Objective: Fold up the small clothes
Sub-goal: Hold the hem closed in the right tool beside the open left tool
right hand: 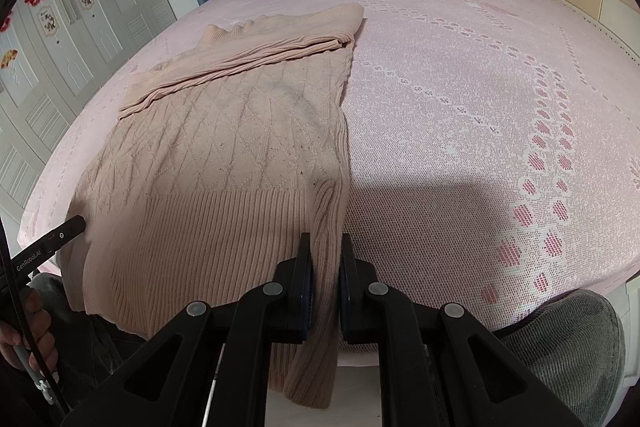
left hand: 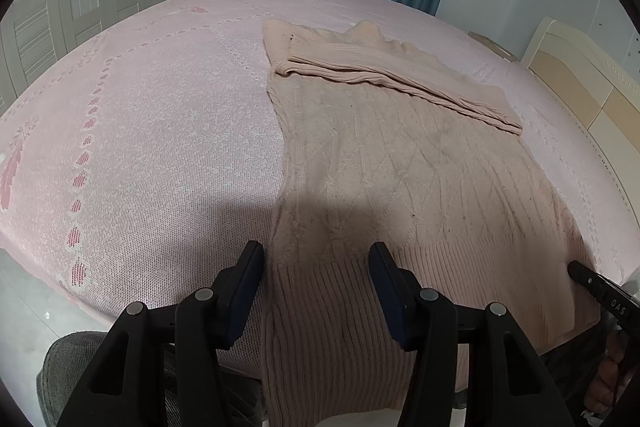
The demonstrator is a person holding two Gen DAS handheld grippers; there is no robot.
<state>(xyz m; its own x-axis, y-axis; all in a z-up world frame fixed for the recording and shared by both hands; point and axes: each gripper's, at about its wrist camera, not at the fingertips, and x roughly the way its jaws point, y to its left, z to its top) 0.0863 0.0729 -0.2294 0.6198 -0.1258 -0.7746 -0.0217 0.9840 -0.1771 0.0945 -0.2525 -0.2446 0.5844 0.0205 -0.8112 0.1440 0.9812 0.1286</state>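
Pink cable-knit sweater [left hand: 400, 163], sleeve folded across, left jaws apart, right jaws clamping hem

The sweater [left hand: 400, 163] lies on the bed [left hand: 160, 131], its hem hanging over the bed's near edge, one sleeve [left hand: 400, 83] folded across its far end.

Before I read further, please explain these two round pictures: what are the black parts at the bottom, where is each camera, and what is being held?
No robot here: a person holds a hand tool with a two-finger claw in each hand. Each picture comes from a camera on one tool, looking along its fingers. A pink sweater lies on a bed, sleeves folded across the top, hem hanging over the edge. The left claw is open, with the hem's left corner between its fingers. The right claw is shut on the hem's right corner.
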